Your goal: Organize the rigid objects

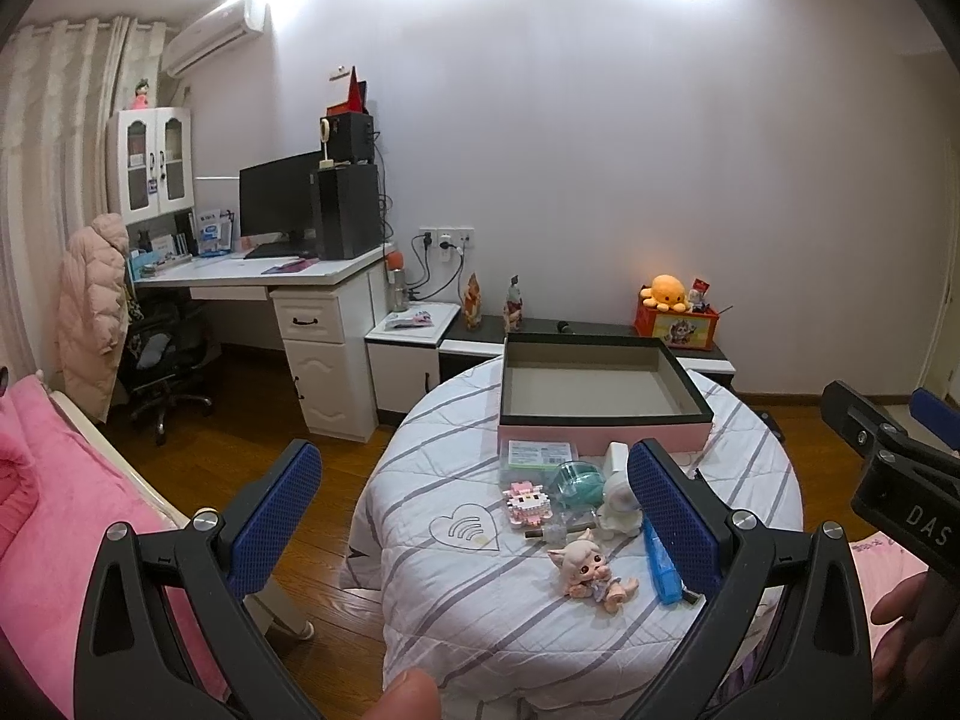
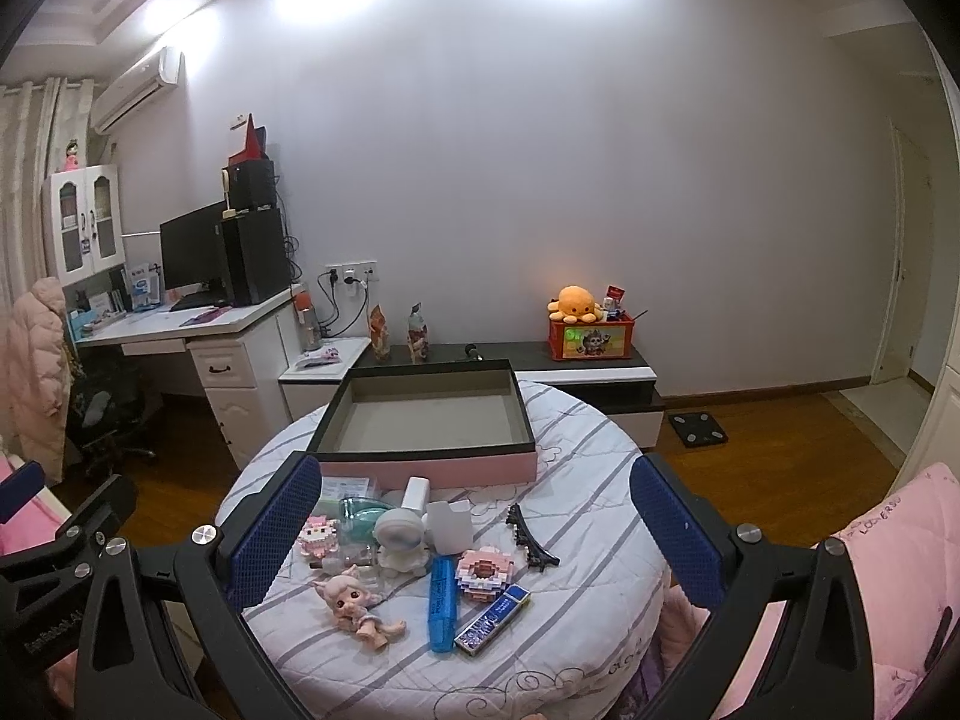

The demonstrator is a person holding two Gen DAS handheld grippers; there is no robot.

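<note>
1. Right wrist view: my right gripper point(image 2: 474, 534) hangs spread and empty over toys on the quilted desk point(image 2: 576, 648); my left gripper point(image 1: 474, 516) too.
2. Nearest, the doll point(image 2: 360, 603) seems light, hard, fragile-limbed; I'd pinch its torso for the box point(image 2: 429, 414).

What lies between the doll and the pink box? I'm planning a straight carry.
In the right wrist view, a small bottle, the white astronaut figure and a teal round case lie between the doll and the pink box.
</note>
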